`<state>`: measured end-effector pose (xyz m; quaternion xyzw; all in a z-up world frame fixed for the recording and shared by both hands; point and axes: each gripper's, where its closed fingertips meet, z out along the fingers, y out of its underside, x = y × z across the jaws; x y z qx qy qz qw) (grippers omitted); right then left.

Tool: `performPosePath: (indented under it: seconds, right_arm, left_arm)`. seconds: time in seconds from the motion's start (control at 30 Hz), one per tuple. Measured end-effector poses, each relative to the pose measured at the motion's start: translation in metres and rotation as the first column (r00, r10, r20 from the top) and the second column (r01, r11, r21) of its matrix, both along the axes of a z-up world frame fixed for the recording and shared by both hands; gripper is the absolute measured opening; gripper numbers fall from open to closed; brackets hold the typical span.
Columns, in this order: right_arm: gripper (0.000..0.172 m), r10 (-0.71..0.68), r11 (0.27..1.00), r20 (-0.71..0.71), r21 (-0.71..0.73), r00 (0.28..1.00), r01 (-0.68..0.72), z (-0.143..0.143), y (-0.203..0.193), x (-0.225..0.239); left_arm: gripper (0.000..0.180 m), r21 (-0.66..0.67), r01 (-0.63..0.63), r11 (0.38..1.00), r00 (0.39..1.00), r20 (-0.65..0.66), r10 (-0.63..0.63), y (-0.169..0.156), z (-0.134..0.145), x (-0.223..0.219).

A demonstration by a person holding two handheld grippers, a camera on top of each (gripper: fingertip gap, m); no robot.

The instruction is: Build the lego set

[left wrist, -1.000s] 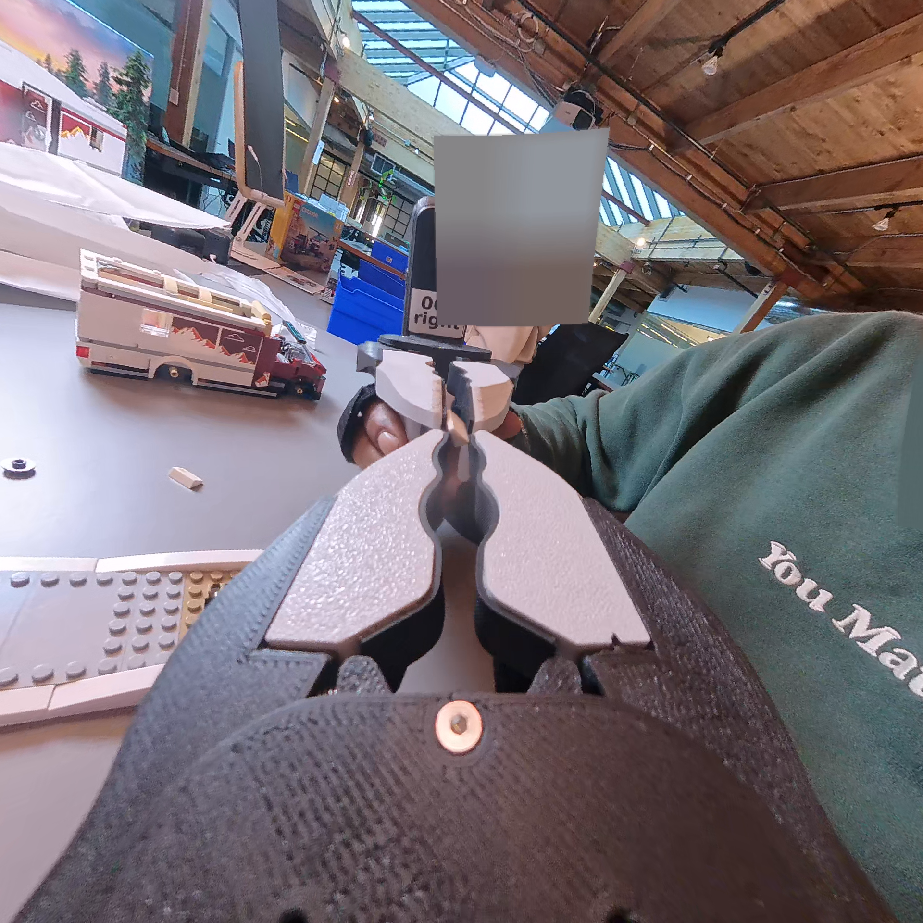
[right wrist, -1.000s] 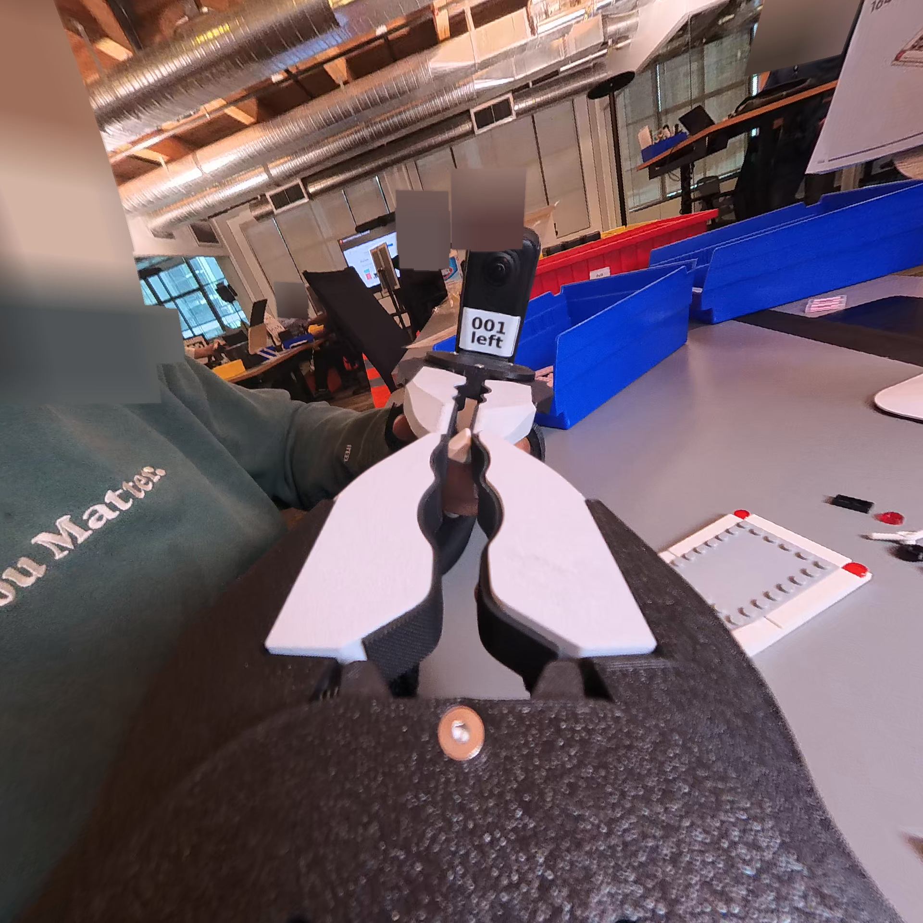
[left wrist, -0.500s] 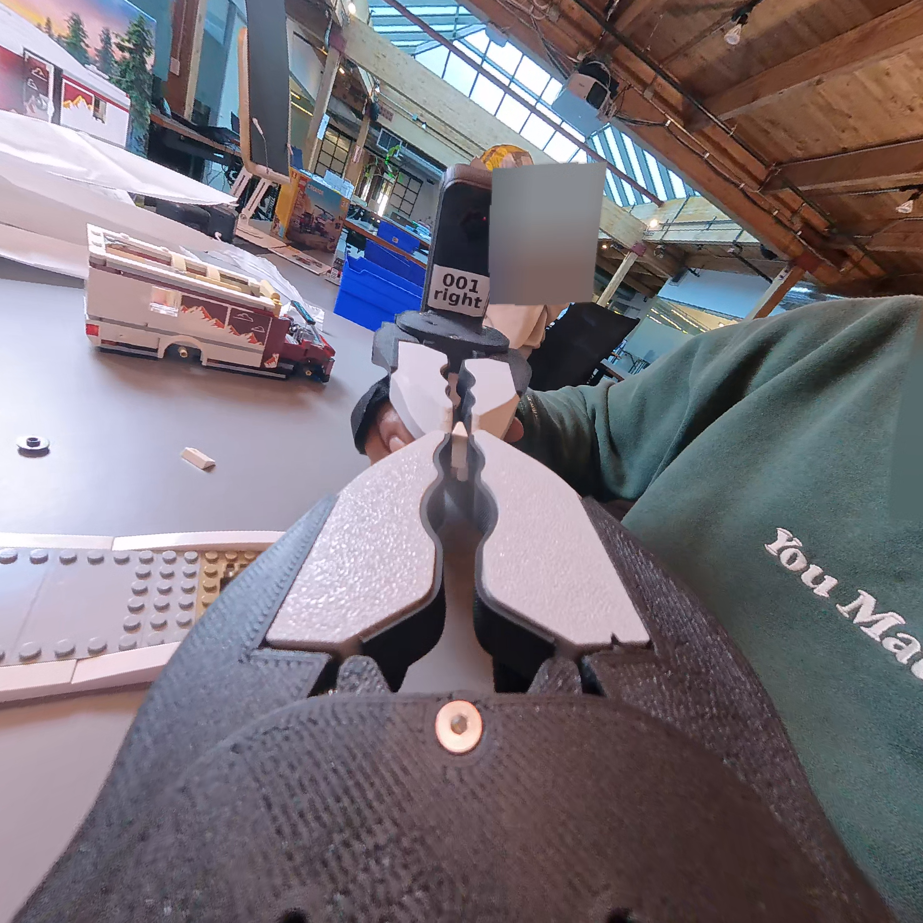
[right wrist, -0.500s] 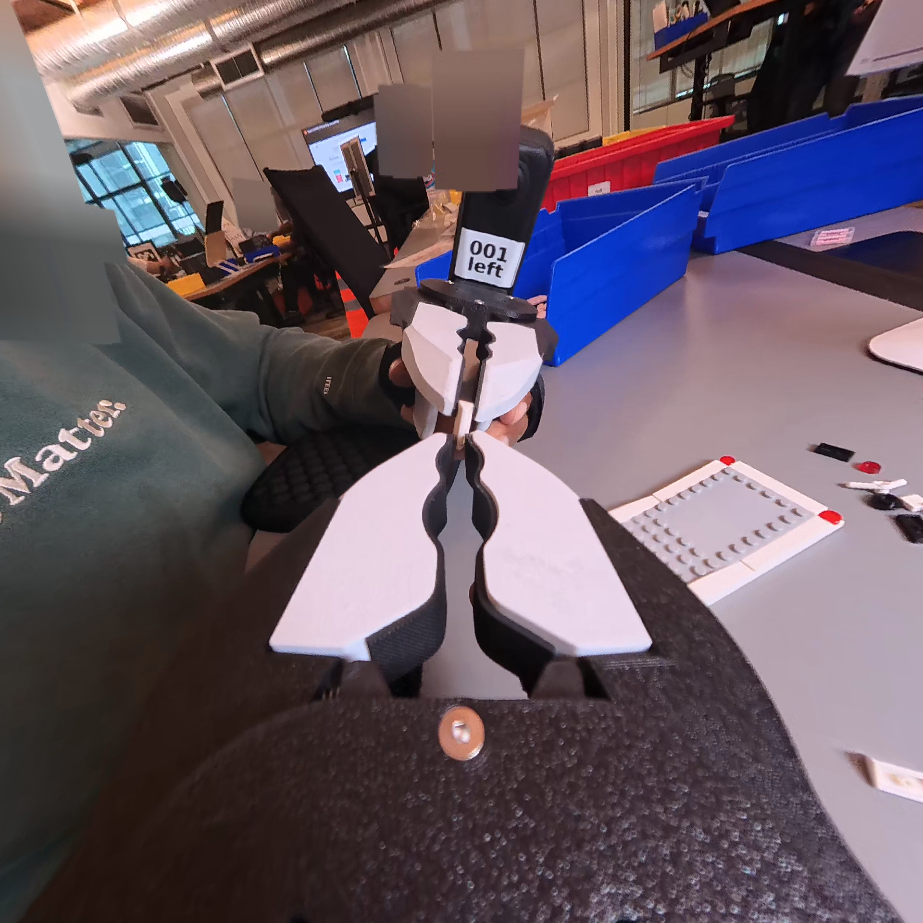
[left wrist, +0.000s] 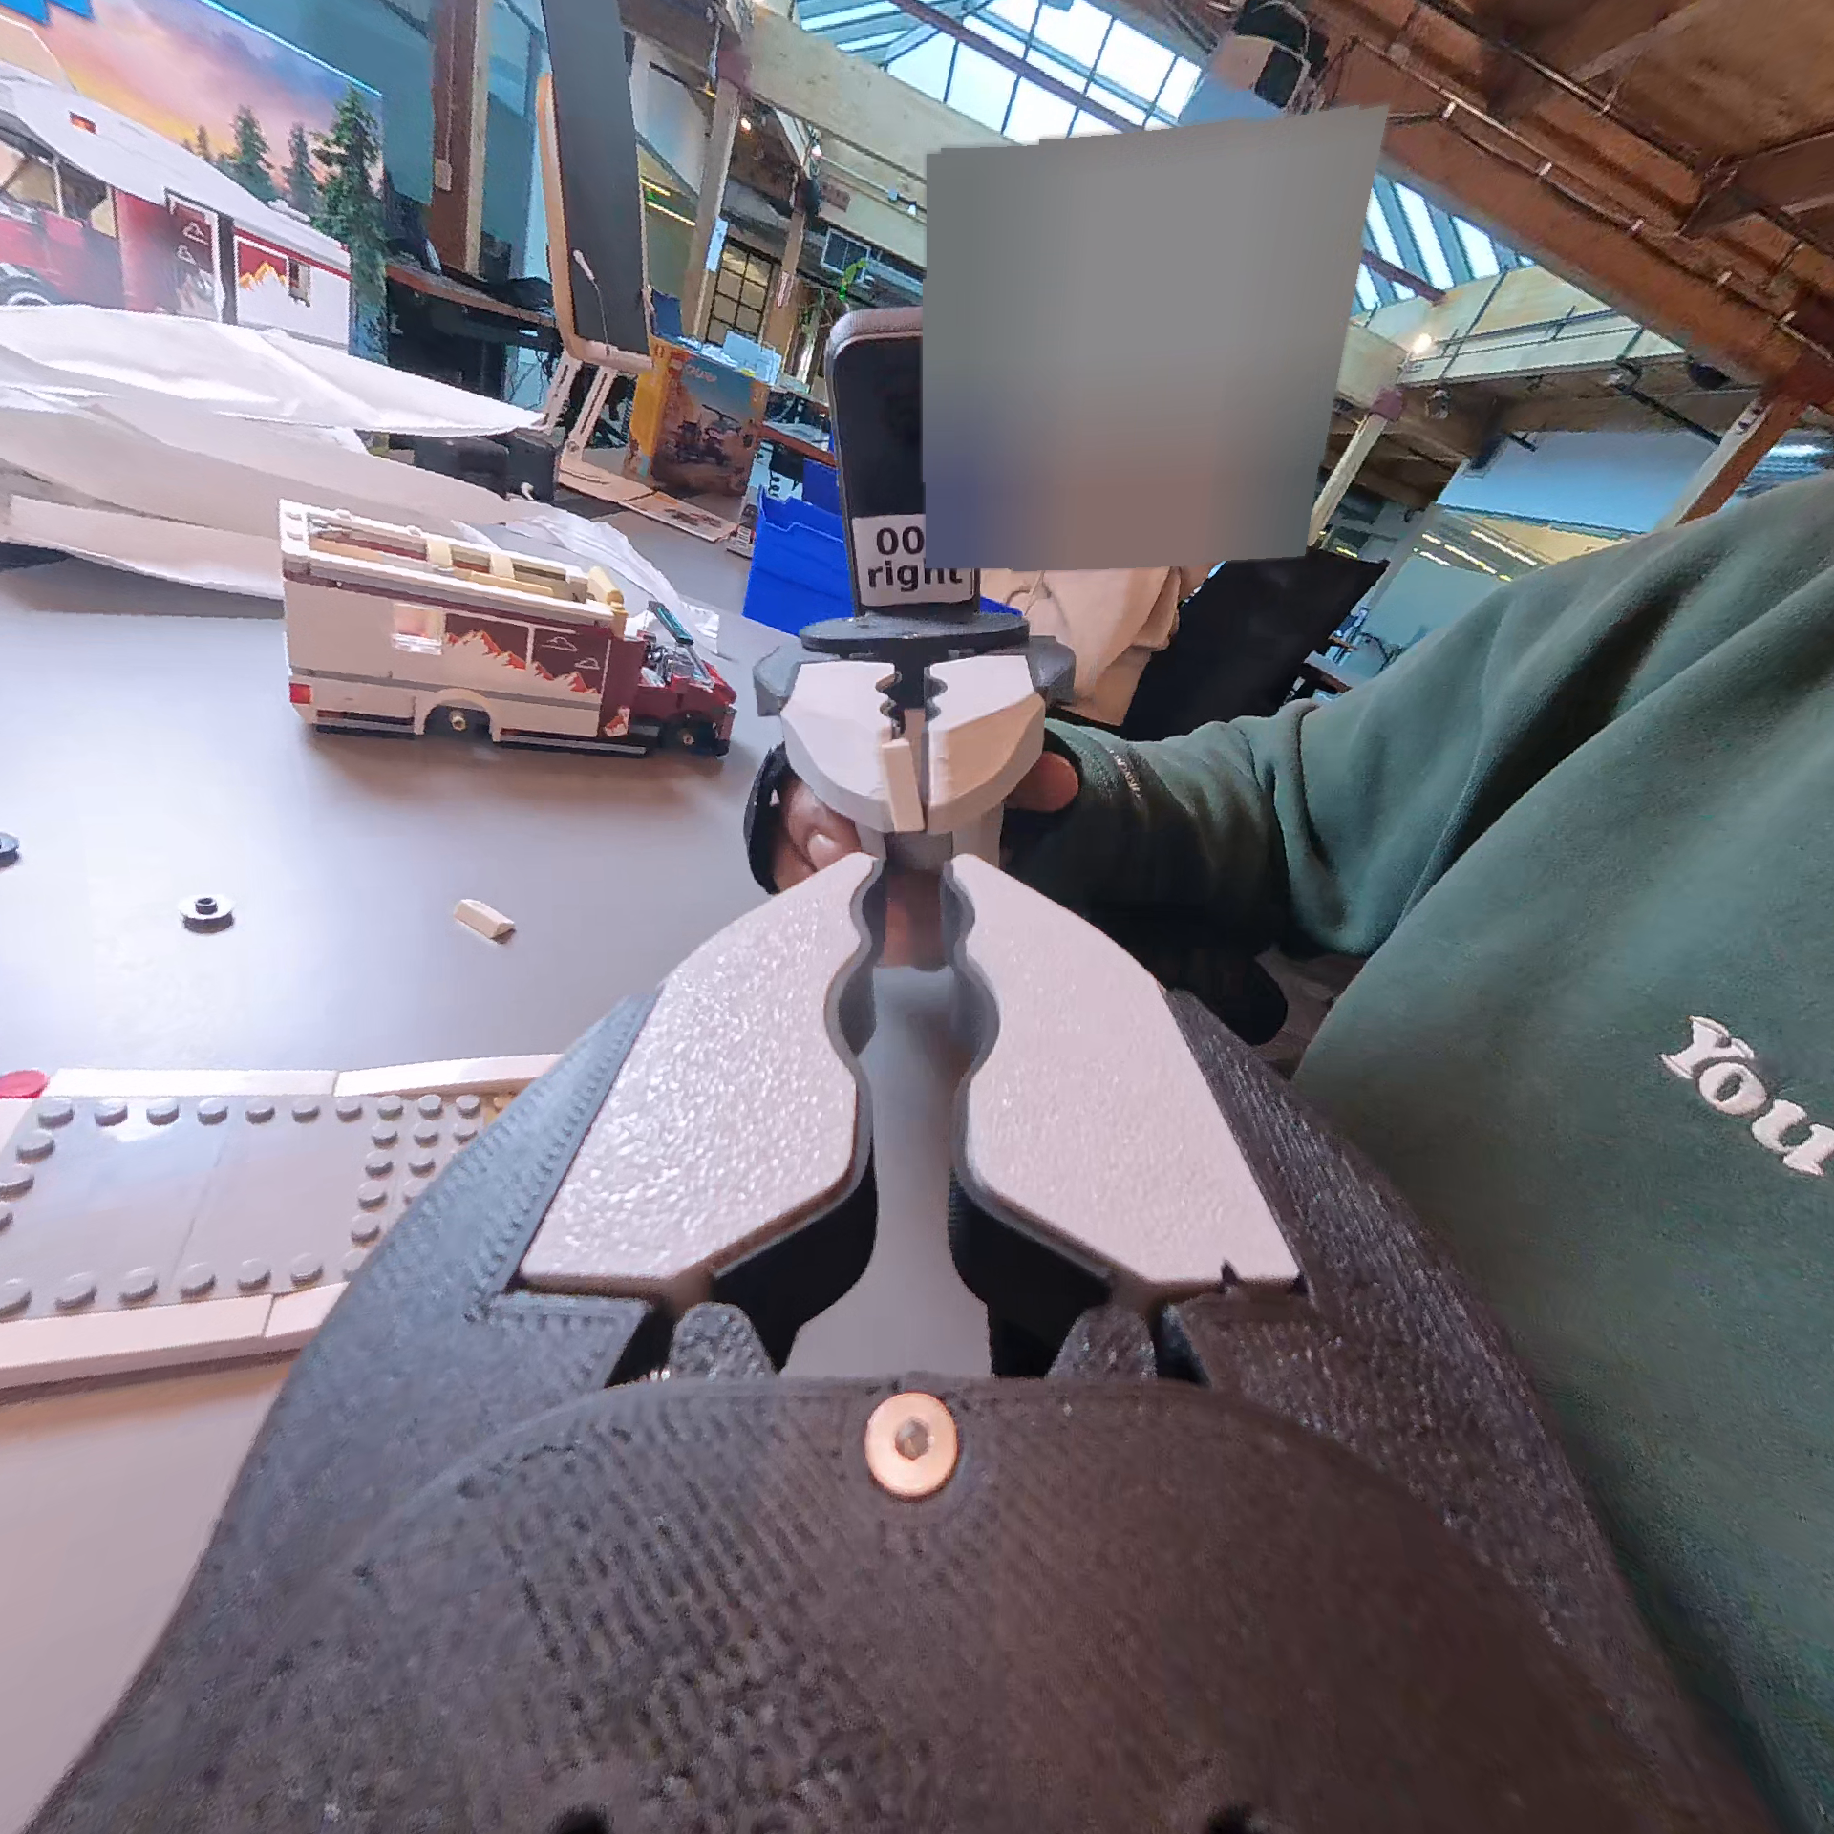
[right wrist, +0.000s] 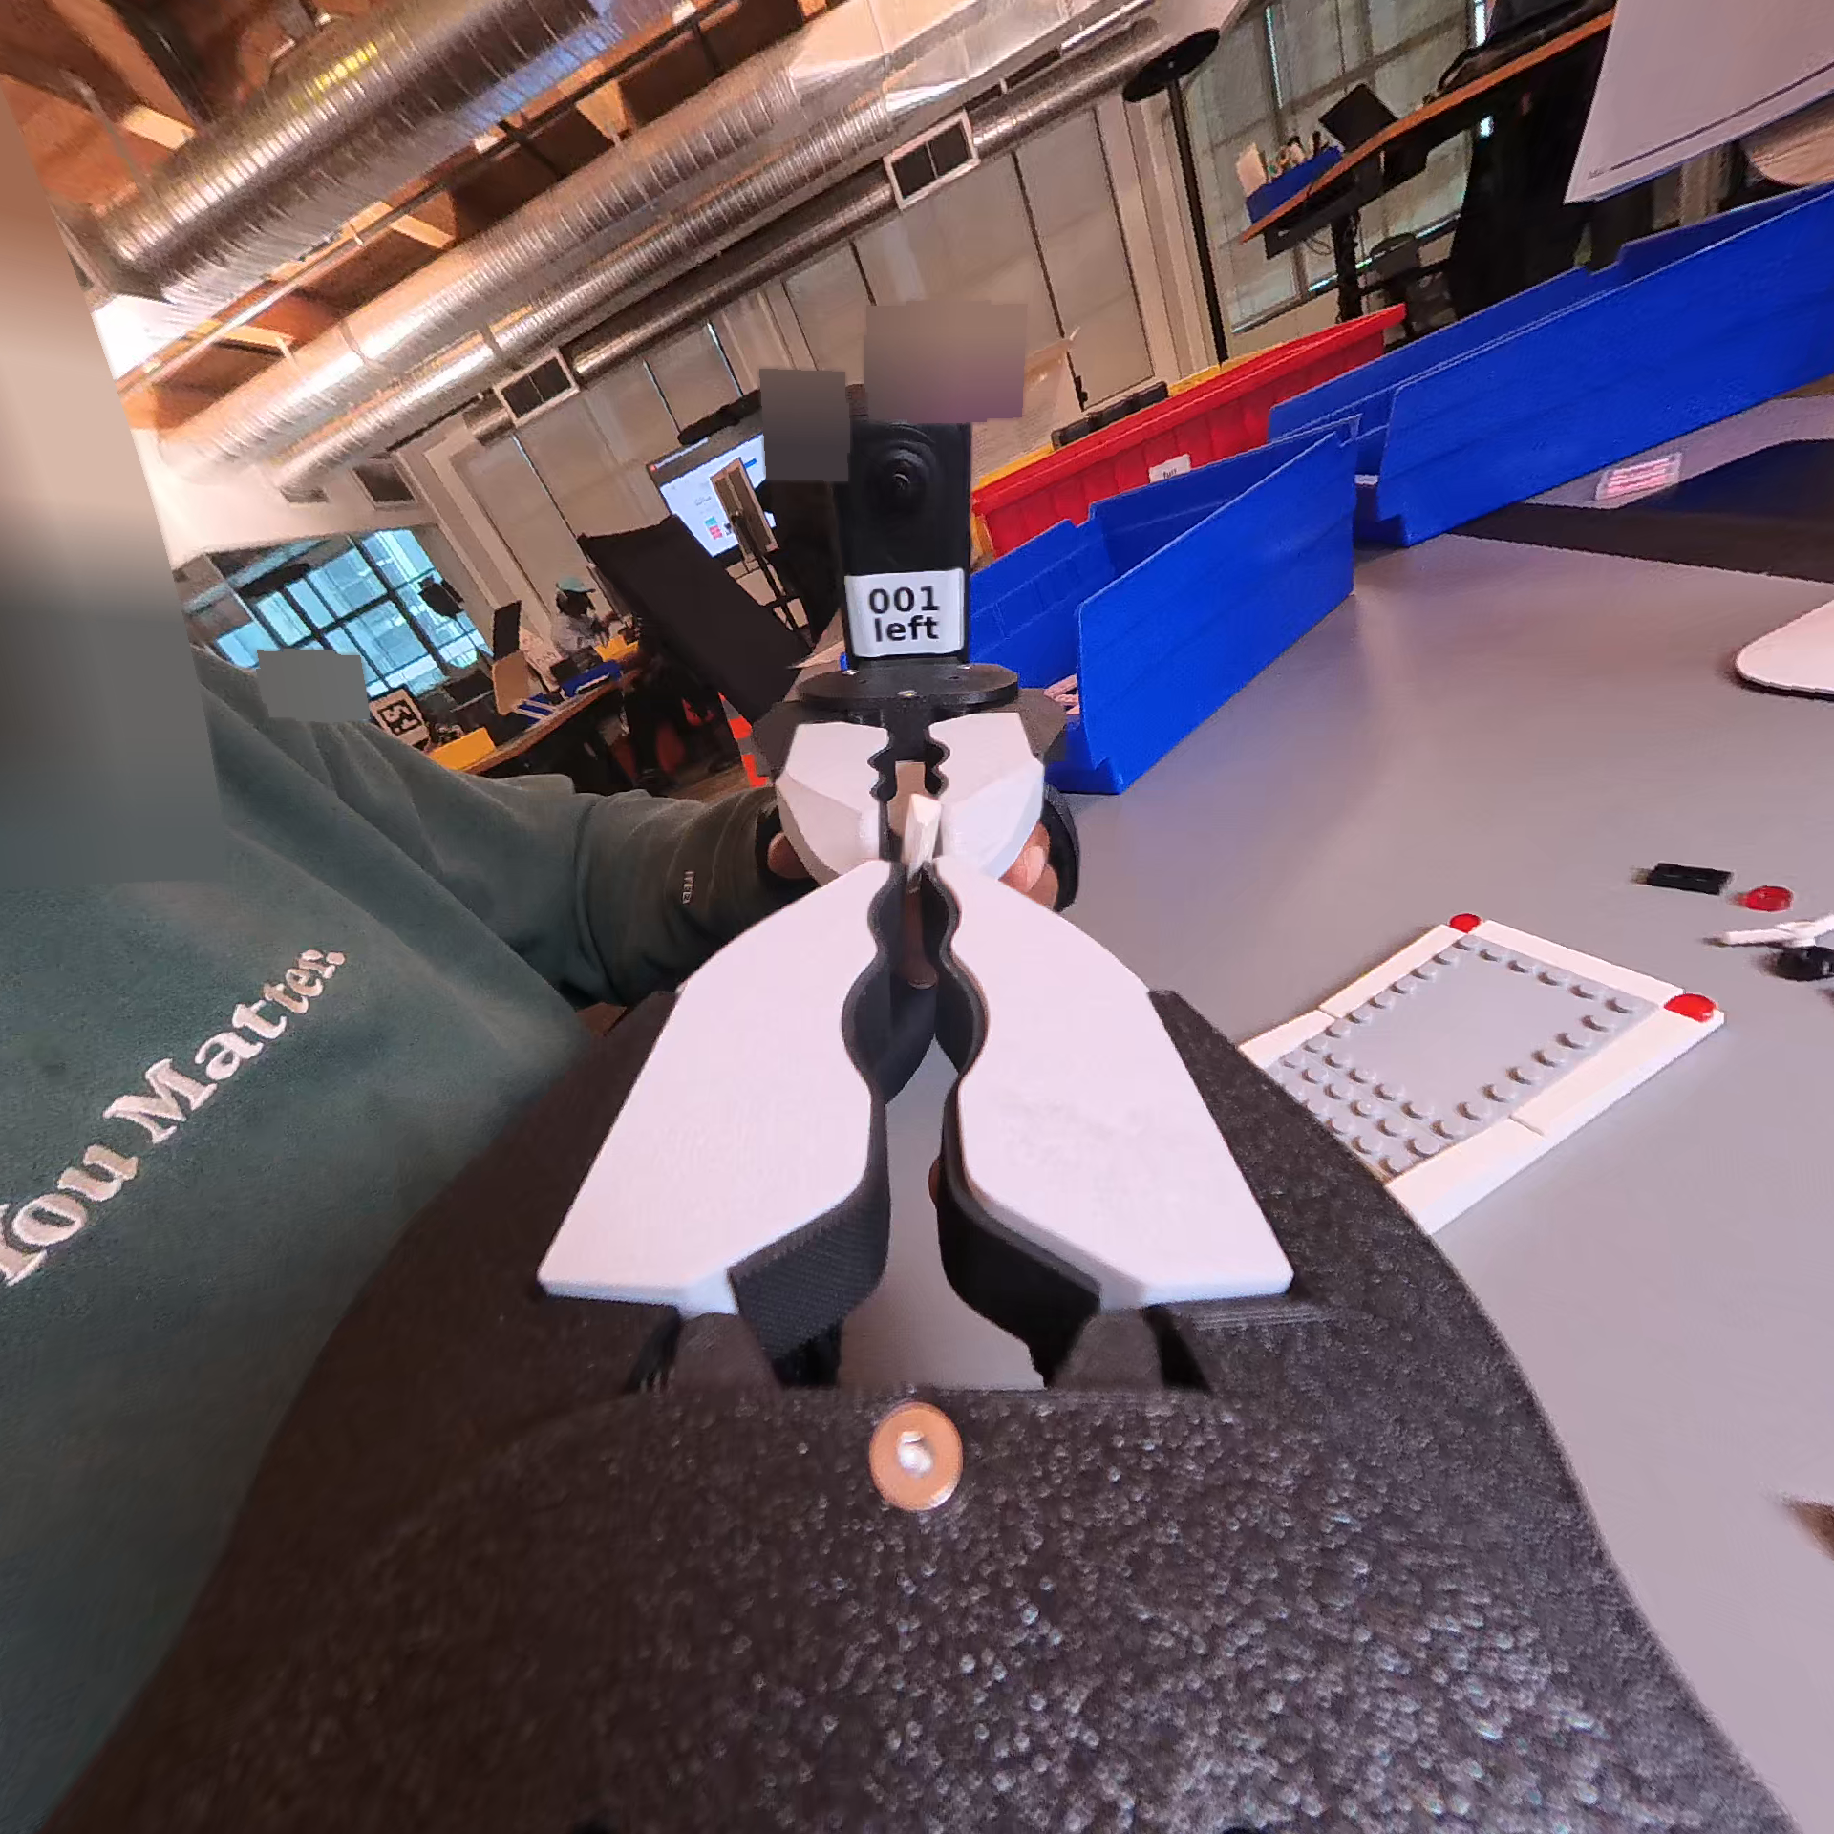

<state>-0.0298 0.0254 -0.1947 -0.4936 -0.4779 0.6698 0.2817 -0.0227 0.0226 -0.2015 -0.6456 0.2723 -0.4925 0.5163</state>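
Left wrist view: right gripper (left wrist: 918,824) pinches a small cream tile (left wrist: 901,784), long axis upright, just ahead of the left gripper (left wrist: 913,878), whose jaws are spread on nothing.

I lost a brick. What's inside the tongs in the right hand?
A small cream brick sticks out, pinched at the tips of the right tongs. How far back it reaches between them is covered. The left tongs stand open, nothing inside.
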Motion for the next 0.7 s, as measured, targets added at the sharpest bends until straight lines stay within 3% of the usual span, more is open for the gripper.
performPosePath:
  seconds: [0.17, 0.7]
  right_arm:
    - [0.002, 0.008, 1.0, 0.014, 0.001, 1.0, -0.008, -0.004, -0.004, -0.003]
    - [0.003, 0.082, 0.992, 0.042, 0.089, 0.996, -0.085, -0.012, -0.014, 0.005]
  left_arm:
    - [0.008, 0.054, -0.03, 0.998, 0.999, -0.044, 0.032, 0.0, 0.0, 0.001]
    - [0.005, -0.032, 0.073, 0.997, 0.997, -0.017, -0.074, -0.009, -0.006, 0.007]
